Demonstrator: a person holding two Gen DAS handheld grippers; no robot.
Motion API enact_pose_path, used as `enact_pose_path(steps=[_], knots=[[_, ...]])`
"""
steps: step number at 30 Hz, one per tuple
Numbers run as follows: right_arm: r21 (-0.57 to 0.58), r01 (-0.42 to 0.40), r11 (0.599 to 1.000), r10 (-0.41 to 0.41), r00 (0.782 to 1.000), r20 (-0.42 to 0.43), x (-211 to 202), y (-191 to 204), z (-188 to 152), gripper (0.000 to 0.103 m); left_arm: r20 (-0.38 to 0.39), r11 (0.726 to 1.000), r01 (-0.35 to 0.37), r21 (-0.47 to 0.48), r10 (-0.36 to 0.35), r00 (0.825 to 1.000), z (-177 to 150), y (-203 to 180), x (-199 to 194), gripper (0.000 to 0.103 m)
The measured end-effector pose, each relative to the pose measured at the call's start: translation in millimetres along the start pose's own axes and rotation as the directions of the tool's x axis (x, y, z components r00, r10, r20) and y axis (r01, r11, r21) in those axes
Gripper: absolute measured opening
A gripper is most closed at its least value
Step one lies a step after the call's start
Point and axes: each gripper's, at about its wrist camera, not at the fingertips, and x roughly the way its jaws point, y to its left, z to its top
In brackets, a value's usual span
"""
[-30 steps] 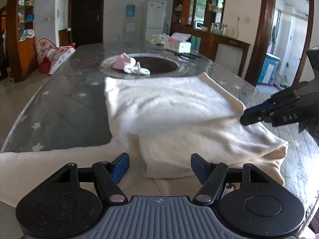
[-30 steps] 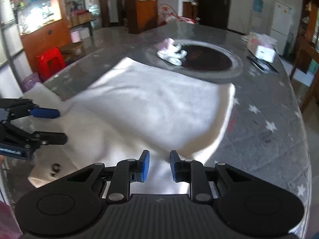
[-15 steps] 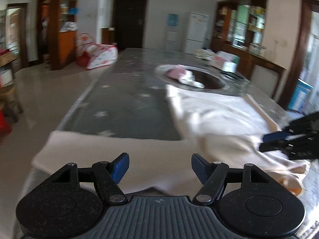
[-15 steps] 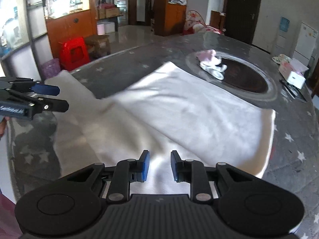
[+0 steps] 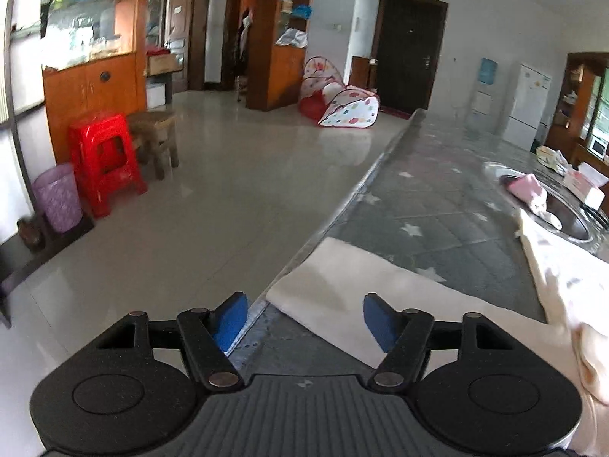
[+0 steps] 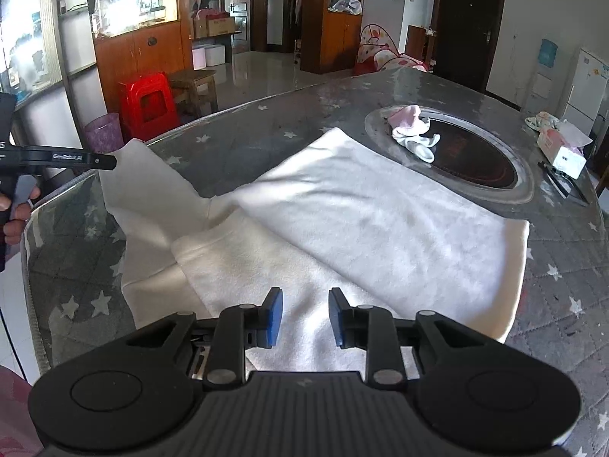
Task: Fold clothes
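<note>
Left gripper: your blue pads stand wide apart with nothing between them; it hovers over the near table corner, aimed along the table's left edge, the tip of the sleeve lying just ahead between the fingers.
Left gripper, from the right camera: it shows side-on at the far left, above the sleeve end; your hand wraps its handle.
Right gripper: your pads are parted by a moderate gap, grasping nothing; it hangs over the near part of the garment, and I cannot tell whether it touches the cloth.
Garment: a cream top lies flat on the table, its body running from your right gripper toward the round inset, with a fold ridge crossing it on the diagonal.
Sleeve: it stretches out to the left, flat, its end at the table edge.
Table: grey cover printed with white stars, under a shiny clear sheet.
Inset: a dark round well past the garment's far edge; a pink and white cloth bundle sits on its rim.
Tissue box: on the table to the right of the inset.
Floor side: a red stool beside a wooden stool, with a purple bin near them.
</note>
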Motion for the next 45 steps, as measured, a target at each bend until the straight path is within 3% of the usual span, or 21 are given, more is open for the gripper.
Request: enact_pose_path(steps=[7, 9, 11, 15, 18, 24, 29, 34, 37, 41, 43, 45], knots=[[0.009, 0.008, 1.0, -0.008, 1.0, 0.001, -6.2, -1.3, -5.5, 0.03, 0.018, 1.0, 0.01, 0.01, -0.01, 1.0, 1.7, 4.4, 7.5, 0.036], [0.018, 0.012, 1.0, -0.012, 1.0, 0.008, -9.1, -2.9, -6.6, 0.03, 0.029, 1.0, 0.012, 0.011, -0.013, 1.0, 2.3, 4.7, 8.0, 0.018], [0.028, 0.015, 1.0, -0.015, 1.0, 0.016, -12.5, -5.1, -6.6, 0.03, 0.031, 1.0, 0.028, -0.004, -0.028, 0.999, 4.6, 5.5, 5.5, 0.011], [0.043, 0.027, 0.999, -0.029, 0.999, 0.038, -20.1, -10.7, -6.6, 0.03, 0.045, 0.989, 0.14, -0.049, -0.138, 0.989, 14.9, 0.9, -8.8, 0.009], [0.062, 0.035, 0.997, -0.039, 0.998, 0.054, -25.5, -15.6, -7.2, 0.03, 0.065, 0.971, 0.239, -0.03, -0.237, 0.969, 23.8, -15.2, -24.6, 0.009], [0.104, 0.057, 0.993, -0.066, 0.994, 0.091, -41.9, -29.1, -13.2, 0.03, 0.067, 0.889, 0.456, 0.04, -0.458, 0.886, 41.6, -69.4, -57.9, 0.009], [0.154, 0.076, 0.985, -0.094, 0.989, 0.113, -55.9, -44.4, -23.0, 0.03, 0.038, 0.79, 0.604, 0.105, -0.61, 0.791, 48.0, -124.2, -78.9, 0.009], [0.199, 0.097, 0.975, -0.124, 0.984, 0.13, -69.9, -58.2, -34.4, 0.03, -0.018, 0.686, 0.706, 0.174, -0.715, 0.699, 43.9, -182.4, -91.2, 0.009], [0.221, 0.112, 0.969, -0.144, 0.981, 0.134, -77.3, -65.3, -41.8, 0.03, -0.053, 0.633, 0.743, 0.218, -0.752, 0.657, 33.7, -213.7, -95.4, 0.009], [0.252, 0.129, 0.959, -0.166, 0.978, 0.128, -83.3, -73.2, -50.2, 0.03, -0.129, 0.582, 0.772, 0.256, -0.77, 0.624, 14.3, -247.9, -94.2, 0.01], [0.263, 0.135, 0.955, -0.172, 0.977, 0.126, -84.9, -75.9, -52.5, 0.03, -0.155, 0.571, 0.766, 0.295, -0.762, 0.628, 3.4, -257.9, -95.5, 0.012], [0.272, 0.139, 0.952, -0.178, 0.976, 0.125, -85.9, -78.2, -54.3, 0.03, -0.176, 0.559, 0.757, 0.337, -0.753, 0.634, -6.9, -263.1, -98.7, 0.022]])
